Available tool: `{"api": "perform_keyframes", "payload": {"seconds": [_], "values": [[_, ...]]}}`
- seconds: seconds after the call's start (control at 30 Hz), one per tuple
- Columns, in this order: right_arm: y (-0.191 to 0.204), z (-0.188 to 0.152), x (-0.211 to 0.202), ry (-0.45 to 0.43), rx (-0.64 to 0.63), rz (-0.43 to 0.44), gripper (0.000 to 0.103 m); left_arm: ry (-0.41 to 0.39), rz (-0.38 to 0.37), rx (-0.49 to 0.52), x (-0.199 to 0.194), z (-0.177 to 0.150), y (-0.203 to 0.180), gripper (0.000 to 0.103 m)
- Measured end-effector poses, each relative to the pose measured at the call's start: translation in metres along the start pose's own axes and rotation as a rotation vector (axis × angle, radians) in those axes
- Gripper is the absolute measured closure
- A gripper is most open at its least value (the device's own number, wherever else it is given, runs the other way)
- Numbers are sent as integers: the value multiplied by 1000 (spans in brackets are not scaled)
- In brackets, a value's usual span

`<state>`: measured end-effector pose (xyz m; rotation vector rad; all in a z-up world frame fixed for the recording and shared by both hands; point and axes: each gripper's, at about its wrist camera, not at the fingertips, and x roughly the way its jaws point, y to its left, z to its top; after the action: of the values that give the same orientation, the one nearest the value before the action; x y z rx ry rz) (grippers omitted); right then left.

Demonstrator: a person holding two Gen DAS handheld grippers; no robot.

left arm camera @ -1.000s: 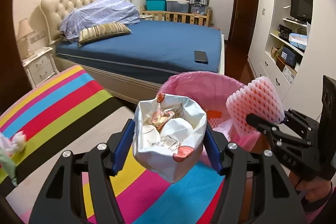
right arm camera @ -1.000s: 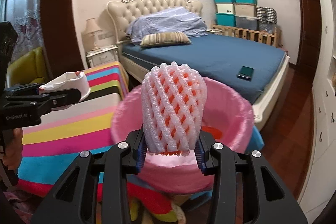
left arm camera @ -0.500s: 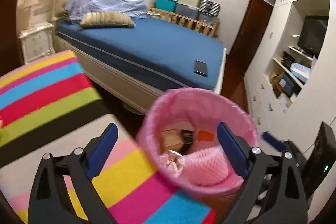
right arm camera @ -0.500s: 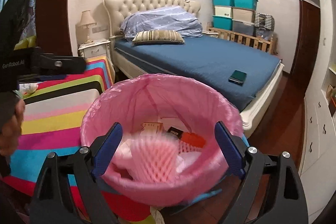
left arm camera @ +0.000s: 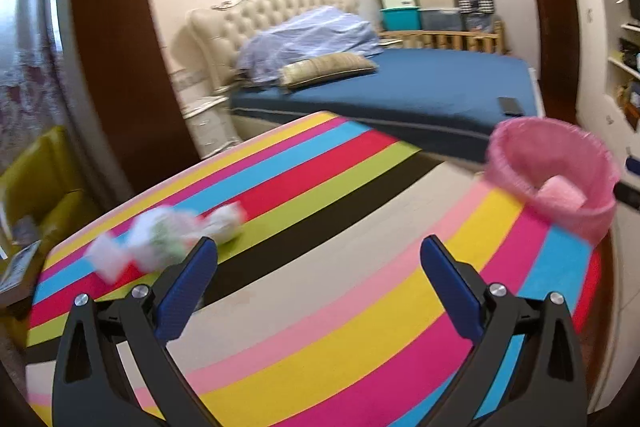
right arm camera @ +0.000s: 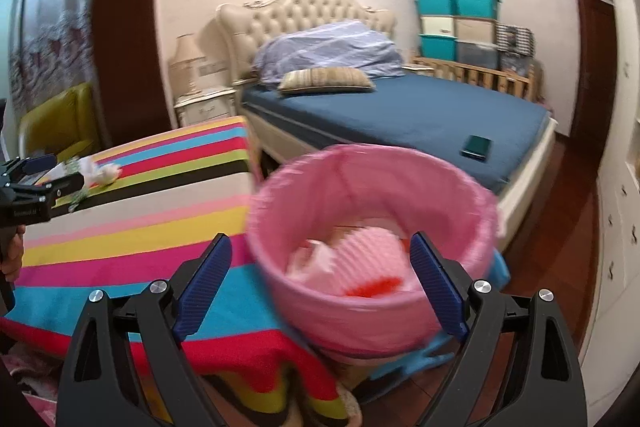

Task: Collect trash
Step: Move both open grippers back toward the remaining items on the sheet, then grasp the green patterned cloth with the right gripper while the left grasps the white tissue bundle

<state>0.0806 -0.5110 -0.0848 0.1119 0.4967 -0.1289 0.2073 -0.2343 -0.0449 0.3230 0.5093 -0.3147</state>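
Our left gripper (left arm camera: 318, 263), jaws opening and empty, faces crumpled white paper scraps (left arm camera: 168, 237) on the striped tablecloth (left arm camera: 360, 307); our right gripper (right arm camera: 320, 269), wide and empty, overlooks the pink-lined round bin (right arm camera: 372, 307). Next, we judge, comes grasping those scraps.

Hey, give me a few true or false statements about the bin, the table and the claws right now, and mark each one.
1. Both claws are empty. True: the left claw is still opening, the right claw is open.
2. The bin has a pink liner. True.
3. The bin is empty. False: pink foam netting and other trash lie inside.
4. The table has no trash left. False: crumpled white trash lies on its striped cloth.
5. A phone lies on the bed. True.
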Motion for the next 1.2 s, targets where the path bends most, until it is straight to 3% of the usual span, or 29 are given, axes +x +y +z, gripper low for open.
{"api": "perform_keyframes", "payload": {"seconds": [0.27, 0.57, 0.7, 0.97, 1.2], "values": [[104, 9, 15, 40, -97, 147, 18, 31, 189, -83, -27, -56, 103, 5], [210, 19, 41, 104, -171, 282, 18, 134, 418, -274, -40, -112, 234, 5], [255, 25, 64, 160, -182, 334, 18, 169, 429, -341, -40, -130, 276, 5], [325, 43, 118, 235, -223, 358, 18, 300, 401, -467, -22, -152, 322, 5], [371, 51, 156, 273, -246, 365, 18, 338, 472, -330, -7, -143, 291, 12]]}}
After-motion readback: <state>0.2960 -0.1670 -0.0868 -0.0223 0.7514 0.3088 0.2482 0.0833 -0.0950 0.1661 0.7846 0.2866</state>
